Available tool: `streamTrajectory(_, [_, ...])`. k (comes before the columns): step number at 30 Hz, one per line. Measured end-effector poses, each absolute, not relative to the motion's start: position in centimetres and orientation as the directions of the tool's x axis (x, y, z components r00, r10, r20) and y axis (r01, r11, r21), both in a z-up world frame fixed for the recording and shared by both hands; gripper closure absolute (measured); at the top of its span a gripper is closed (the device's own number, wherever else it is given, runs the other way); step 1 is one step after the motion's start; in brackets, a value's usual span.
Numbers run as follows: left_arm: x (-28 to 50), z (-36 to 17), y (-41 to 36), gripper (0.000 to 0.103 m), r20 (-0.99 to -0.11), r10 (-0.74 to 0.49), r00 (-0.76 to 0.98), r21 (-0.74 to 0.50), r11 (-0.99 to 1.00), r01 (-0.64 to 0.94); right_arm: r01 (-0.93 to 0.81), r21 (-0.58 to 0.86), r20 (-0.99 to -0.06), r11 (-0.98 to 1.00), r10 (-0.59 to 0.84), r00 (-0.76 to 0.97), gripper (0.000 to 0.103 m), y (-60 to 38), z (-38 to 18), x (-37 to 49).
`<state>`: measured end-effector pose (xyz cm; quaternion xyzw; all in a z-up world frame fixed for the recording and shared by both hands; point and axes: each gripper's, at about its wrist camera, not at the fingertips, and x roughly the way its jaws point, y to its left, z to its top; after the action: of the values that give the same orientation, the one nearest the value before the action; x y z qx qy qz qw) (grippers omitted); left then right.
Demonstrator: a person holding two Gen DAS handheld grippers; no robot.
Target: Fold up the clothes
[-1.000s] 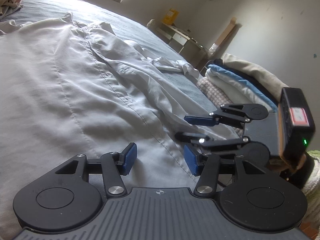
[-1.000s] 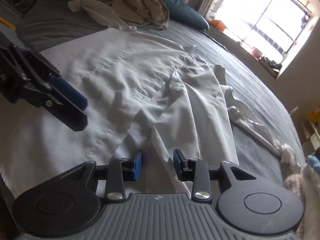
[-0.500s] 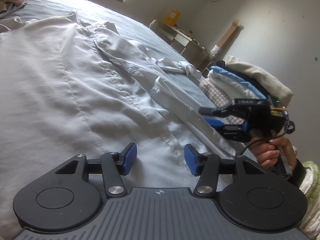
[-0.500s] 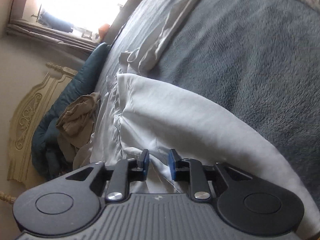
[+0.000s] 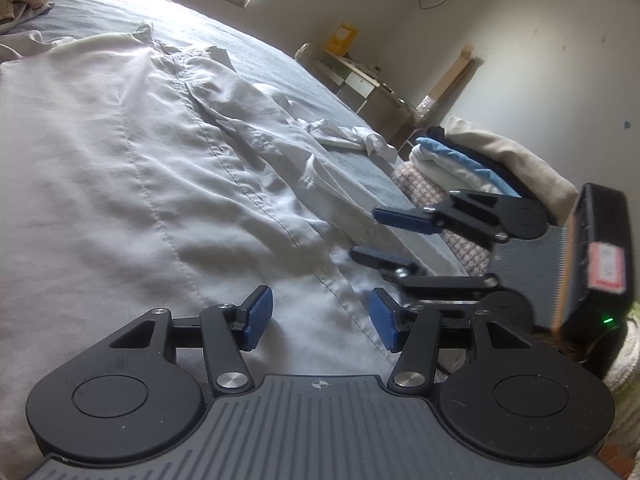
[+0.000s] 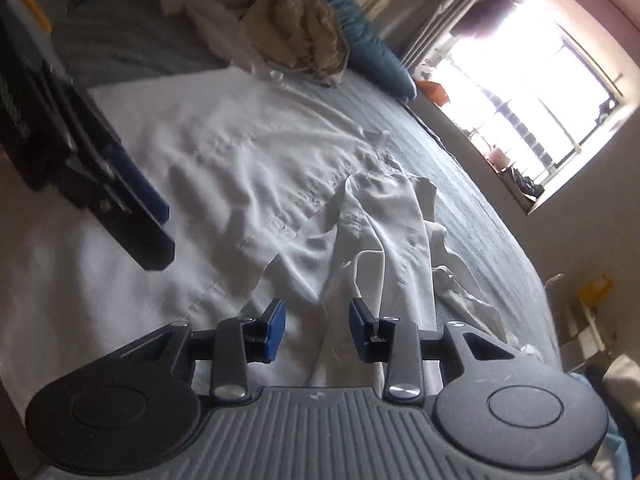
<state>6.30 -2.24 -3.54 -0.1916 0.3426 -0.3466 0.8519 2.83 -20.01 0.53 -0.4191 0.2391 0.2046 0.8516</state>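
This was a bedroom in a home. A wide bed (image 5: 280, 60) under a grey blanket filled most of both views, with a teal pillow (image 6: 360, 36) near the top centre of the right wrist frame. A barred window (image 6: 532, 92) glared at that frame's upper right, small things on its sill. A stack of folded clothes (image 5: 480, 160) sat at the right of the left wrist view, and a small desk (image 5: 368, 84) stood against the plain wall above it.
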Motion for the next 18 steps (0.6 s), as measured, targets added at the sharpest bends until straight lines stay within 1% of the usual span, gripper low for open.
streamTrajectory(2, [6.3, -3.6, -2.2, 0.049, -0.448, -0.725, 0.523, -0.567, 0.682, 0.461, -0.541, -0.649, -0.577, 0.535, 0.117, 0.808, 0.065, -19.9, -0.2, 3.7])
streamTrajectory(4, [6.4, -3.7, -2.3, 0.049, -0.446, -0.729, 0.52, -0.568, 0.679, 0.464, -0.545, -0.639, -0.589, 0.543, 0.109, 0.8, 0.066, -20.2, -0.3, 4.5])
streamTrajectory(5, [6.4, -3.8, -2.3, 0.048, -0.447, -0.73, 0.518, -0.568, 0.678, 0.466, -0.546, -0.634, -0.596, 0.547, 0.105, 0.796, 0.069, -20.3, -0.3, 4.9])
streamTrajectory(6, [6.4, -3.9, -2.4, 0.048, -0.448, -0.729, 0.517, -0.567, 0.679, 0.466, -0.544, -0.632, -0.6, 0.551, 0.096, 0.794, 0.083, -20.4, -0.4, 5.3])
streamTrajectory(7, [6.4, -4.0, -2.4, 0.048, -0.448, -0.73, 0.517, -0.566, 0.679, 0.467, -0.536, -0.634, -0.598, 0.558, 0.087, 0.797, 0.084, -20.5, -0.4, 5.6])
streamTrajectory(8, [6.4, -4.1, -2.4, 0.048, -0.447, -0.731, 0.516, -0.567, 0.677, 0.469, -0.527, -0.634, -0.593, 0.566, 0.081, 0.801, 0.085, -20.7, -0.4, 5.9])
streamTrajectory(9, [6.4, -4.2, -2.4, 0.048, -0.445, -0.732, 0.515, -0.568, 0.676, 0.47, -0.518, -0.636, -0.588, 0.571, 0.075, 0.805, 0.087, -20.8, -0.3, 6.1])
streamTrajectory(11, [6.3, -4.3, -2.4, 0.048, -0.442, -0.735, 0.515, -0.571, 0.673, 0.47, -0.501, -0.653, -0.574, 0.569, 0.06, 0.816, 0.088, -21.0, -0.3, 6.0])
streamTrajectory(16, [6.4, -4.2, -2.3, 0.048, -0.438, -0.737, 0.514, -0.575, 0.67, 0.47, -0.442, -0.781, -0.475, 0.442, 0.04, 0.879, 0.088, -20.2, -1.3, 4.6])
streamTrajectory(18, [6.3, -4.2, -2.3, 0.048, -0.438, -0.737, 0.515, -0.576, 0.669, 0.469, -0.428, -0.776, -0.465, 0.462, 0.04, 0.885, 0.092, -20.0, -1.2, 4.7])
